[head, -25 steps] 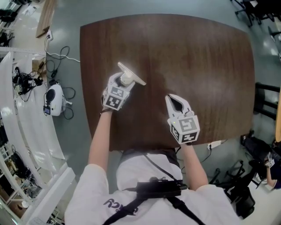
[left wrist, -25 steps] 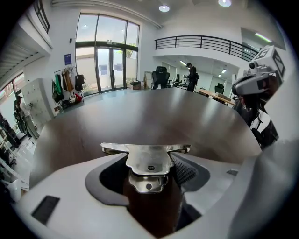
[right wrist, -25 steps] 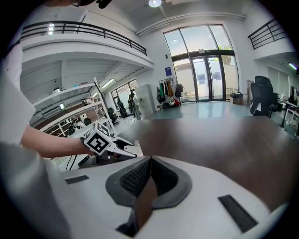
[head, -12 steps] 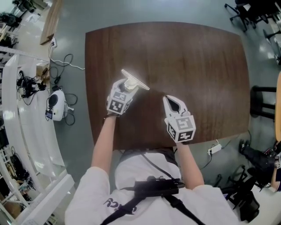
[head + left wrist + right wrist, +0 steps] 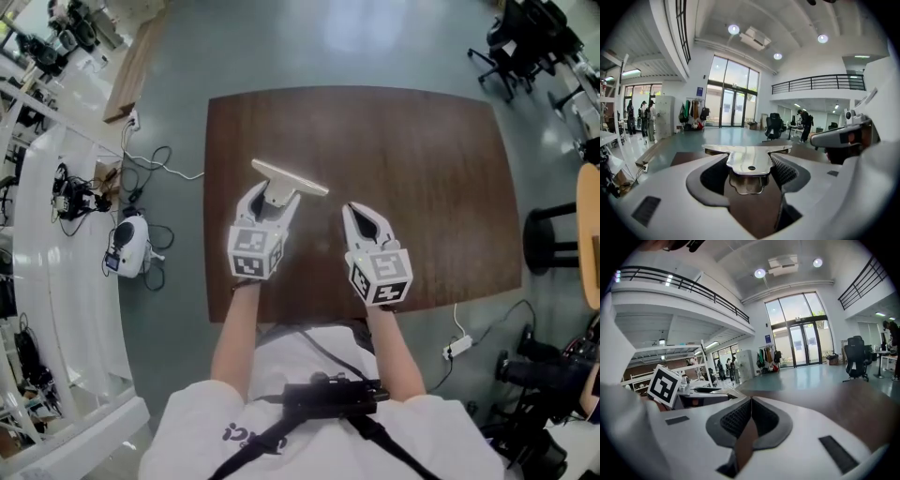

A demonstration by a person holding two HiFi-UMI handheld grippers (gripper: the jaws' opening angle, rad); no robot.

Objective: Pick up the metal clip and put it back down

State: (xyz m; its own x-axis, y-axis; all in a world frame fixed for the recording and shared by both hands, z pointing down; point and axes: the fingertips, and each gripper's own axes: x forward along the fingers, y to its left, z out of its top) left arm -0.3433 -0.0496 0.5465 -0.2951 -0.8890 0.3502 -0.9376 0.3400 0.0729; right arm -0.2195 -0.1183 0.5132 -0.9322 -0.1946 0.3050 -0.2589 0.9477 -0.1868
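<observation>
On the floor at far left lies a small white device [image 5: 130, 246] among loose cables [image 5: 155, 161], just off the edge of the dark brown table [image 5: 422, 159]. Over the table's left-centre part the left gripper [image 5: 272, 200] points away from the person, its marker cube nearest the body. Its jaws are clamped on the metal clip [image 5: 291, 177] — a shiny T-shaped piece whose long flat bar runs crosswise just beyond the fingertips, tilted a little down to the right in the head view. In the left gripper view the clip's narrow stem sits squeezed between the two dark ribbed pads [image 5: 783, 169], with the bar spread wide ahead of them and the wood showing below. Whether the clip touches the tabletop cannot be told.

Just beside it, to the right, the right gripper [image 5: 363, 217] sits over the table's near-centre — its jaws pressed together with nothing between them, the pads meeting in a thin line in the right gripper view. The two grippers are near each other but apart.

Beyond the table's right edge stand a dark round stool [image 5: 547, 238] and, farther up, office chairs [image 5: 511, 52].
</observation>
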